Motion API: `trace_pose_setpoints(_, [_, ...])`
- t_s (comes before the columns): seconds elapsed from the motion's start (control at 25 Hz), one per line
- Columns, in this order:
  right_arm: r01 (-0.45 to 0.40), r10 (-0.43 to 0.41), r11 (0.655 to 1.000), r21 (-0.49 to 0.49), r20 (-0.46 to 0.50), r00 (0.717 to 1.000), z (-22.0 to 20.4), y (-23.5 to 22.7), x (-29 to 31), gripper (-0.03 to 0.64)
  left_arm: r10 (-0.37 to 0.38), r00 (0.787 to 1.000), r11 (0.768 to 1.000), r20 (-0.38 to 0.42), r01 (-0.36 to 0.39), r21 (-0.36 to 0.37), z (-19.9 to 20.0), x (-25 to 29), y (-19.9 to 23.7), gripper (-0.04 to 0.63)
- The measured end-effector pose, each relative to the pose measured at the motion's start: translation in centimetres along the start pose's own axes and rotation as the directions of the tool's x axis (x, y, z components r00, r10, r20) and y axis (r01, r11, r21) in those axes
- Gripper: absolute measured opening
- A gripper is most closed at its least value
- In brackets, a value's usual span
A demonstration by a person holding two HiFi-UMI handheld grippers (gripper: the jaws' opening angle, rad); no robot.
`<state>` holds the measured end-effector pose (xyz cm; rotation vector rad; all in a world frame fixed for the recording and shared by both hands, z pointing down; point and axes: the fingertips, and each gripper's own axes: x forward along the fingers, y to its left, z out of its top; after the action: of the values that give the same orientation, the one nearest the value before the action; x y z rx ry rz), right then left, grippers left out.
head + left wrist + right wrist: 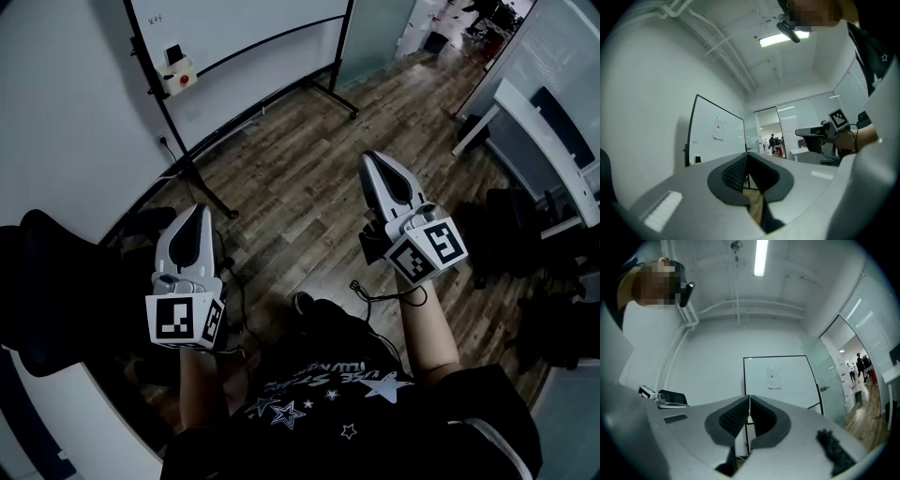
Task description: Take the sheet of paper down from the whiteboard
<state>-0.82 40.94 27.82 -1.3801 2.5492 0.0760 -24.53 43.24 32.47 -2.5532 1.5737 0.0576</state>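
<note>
Grippers: the left gripper (747, 155) has its jaws fully together, pads meeting at the tips, and it holds nothing. The right gripper (749, 399) is closed in the same way and is also empty.
Position of grippers: both are held out in front of the person, well apart from the whiteboard (797, 385) and pointing toward it.
Floor: dark wooden floor (300, 216), with the black feet of the board stand on it.
Room: white wall (56, 112) behind the board, a glass partition (828, 380) to its right, a white desk (534, 141) at the right side, and a long ceiling lamp (761, 256) above.
Board tray: a small white box (178, 70) with a red dot sits on it.
Hard to see: the head view cuts off the upper part of the board, so the paper does not appear there. Small marks on the left of the board are too small to read. People (860, 364) far behind the glass are only small figures.
Sheet of paper (774, 378): it hangs on the upper middle of the whiteboard, white and upright, with a small orange-red dot near its centre. No gripper touches it.
</note>
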Motion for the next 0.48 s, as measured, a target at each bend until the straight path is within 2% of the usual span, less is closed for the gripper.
trace_pose_setpoints(0.28, [0.045, -0.045, 0.999, 0.006, 0.053, 0.998, -0.3, -2.9, 0.4, 0.017, 0.031, 0.999, 0.999, 0.008, -0.031, 0.036, -0.3, 2.1, 0.1, 0.009])
trace_pose_setpoints(0.48, [0.038, -0.045, 0.996, 0.078, 0.089, 0.995, -1.2, -6.2, 3.6, 0.017, 0.043, 0.999, 0.988, -0.016, -0.041, 0.147, -0.3, 5.2, 0.4, 0.009])
